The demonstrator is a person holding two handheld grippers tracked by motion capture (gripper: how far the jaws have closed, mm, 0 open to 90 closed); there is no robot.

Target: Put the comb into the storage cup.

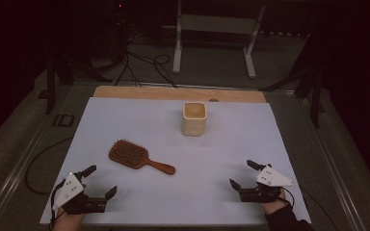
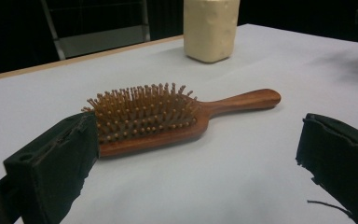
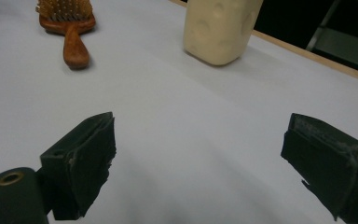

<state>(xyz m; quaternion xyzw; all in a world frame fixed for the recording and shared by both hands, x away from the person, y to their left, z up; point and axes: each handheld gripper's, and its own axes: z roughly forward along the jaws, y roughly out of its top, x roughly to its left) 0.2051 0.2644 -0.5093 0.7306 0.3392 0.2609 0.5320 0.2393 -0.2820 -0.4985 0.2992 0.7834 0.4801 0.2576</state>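
Jaws, left gripper [image 1: 101, 182]: I saw them spread wide with nothing between them, low over the tabletop [image 1: 139, 211] at its near left corner.
Jaws, right gripper [image 1: 243, 174]: likewise apart and empty, near the right corner.
Hairbrush [image 1: 137, 157]: lay bristles up just ahead of my left jaws, untouched, handle toward the right.
Cream cup [image 1: 194, 118]: stood upright farther back, well apart from both grippers.

White sheet [image 1: 139, 197] on wooden table [image 1: 125, 92]; metal stand [image 1: 178, 53], cables [image 1: 139, 62] on floor behind (dim).
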